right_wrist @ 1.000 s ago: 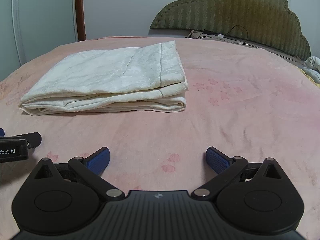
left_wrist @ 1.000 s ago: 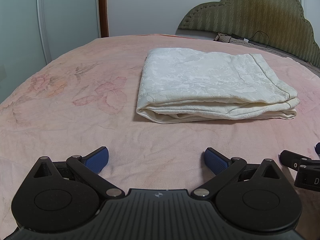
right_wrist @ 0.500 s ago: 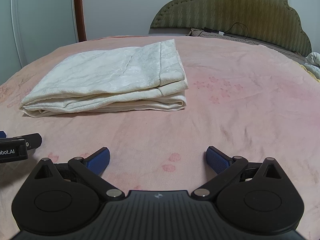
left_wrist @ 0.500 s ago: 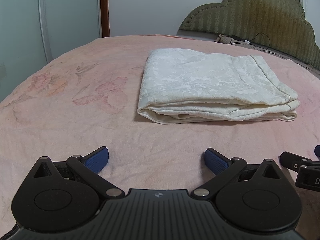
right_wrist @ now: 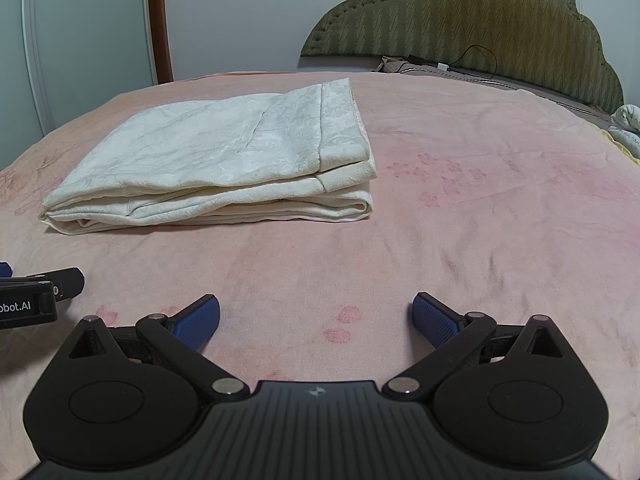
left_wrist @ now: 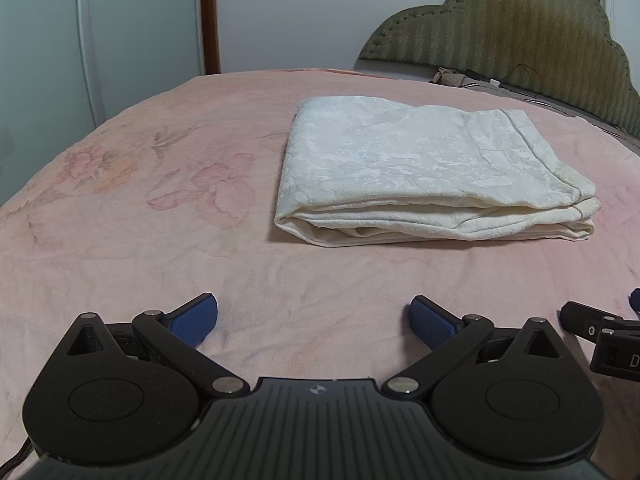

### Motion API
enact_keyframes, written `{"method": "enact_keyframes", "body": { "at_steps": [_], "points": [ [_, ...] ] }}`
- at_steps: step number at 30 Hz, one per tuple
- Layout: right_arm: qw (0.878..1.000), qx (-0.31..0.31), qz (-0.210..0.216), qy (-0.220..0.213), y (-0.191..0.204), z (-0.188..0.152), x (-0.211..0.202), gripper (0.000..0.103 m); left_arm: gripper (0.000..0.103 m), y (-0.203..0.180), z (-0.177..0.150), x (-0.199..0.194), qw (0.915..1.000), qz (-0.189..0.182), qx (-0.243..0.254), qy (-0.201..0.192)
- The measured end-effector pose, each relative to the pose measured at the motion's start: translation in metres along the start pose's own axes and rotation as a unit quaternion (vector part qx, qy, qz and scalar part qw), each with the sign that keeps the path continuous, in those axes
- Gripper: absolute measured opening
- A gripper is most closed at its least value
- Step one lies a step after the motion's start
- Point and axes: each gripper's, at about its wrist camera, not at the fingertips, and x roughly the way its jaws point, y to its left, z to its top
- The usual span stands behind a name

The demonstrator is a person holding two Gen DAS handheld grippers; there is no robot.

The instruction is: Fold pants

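Cream-white pants (left_wrist: 424, 168) lie folded into a flat rectangular stack on the pink bedspread (left_wrist: 140, 240), ahead and right of centre in the left wrist view. The right wrist view has the same pants (right_wrist: 216, 160) ahead and to the left. My left gripper (left_wrist: 314, 318) stands open just above the bedspread, short of the stack, with nothing between its blue pads. My right gripper (right_wrist: 316, 318) is open too, equally empty, near the stack's right end. Each gripper shows at the edge of the other's view: the right one (left_wrist: 600, 328), the left one (right_wrist: 36, 292).
A green padded headboard (right_wrist: 460, 20) rises at the far right, with a cable and small items (right_wrist: 444, 66) at its foot. A pale wardrobe door (left_wrist: 48, 40) and a brown door frame (left_wrist: 210, 16) stand beyond the bed's left side. White bedding (right_wrist: 628, 120) sits at the far right edge.
Both grippers have tipped slightly downward, so the folded pants sit a little lower in each view. The pants have not moved and both grippers stay open.
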Motion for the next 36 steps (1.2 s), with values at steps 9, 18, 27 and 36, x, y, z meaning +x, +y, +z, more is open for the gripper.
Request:
{"method": "enact_keyframes", "body": {
  "at_steps": [9,18,27,36],
  "points": [
    [1.000,0.000,0.000,0.000,-0.0001,0.0001,0.0000,0.103,0.103,-0.0003,0.0000,-0.0001,1.0000,0.001,-0.001,-0.001],
    [1.000,0.000,0.000,0.000,-0.0001,0.0002,0.0001,0.103,0.103,0.0029,0.0002,-0.0016,0.9999,0.008,-0.011,-0.002],
    [1.000,0.000,0.000,0.000,-0.0001,0.0002,0.0001,0.103,0.103,0.0019,-0.0003,-0.0025,0.9999,0.008,-0.007,-0.001],
    [1.000,0.000,0.000,0.000,-0.0001,0.0001,0.0001,0.103,0.103,0.0011,0.0001,-0.0015,0.9999,0.008,-0.007,0.000]
  ]
}}
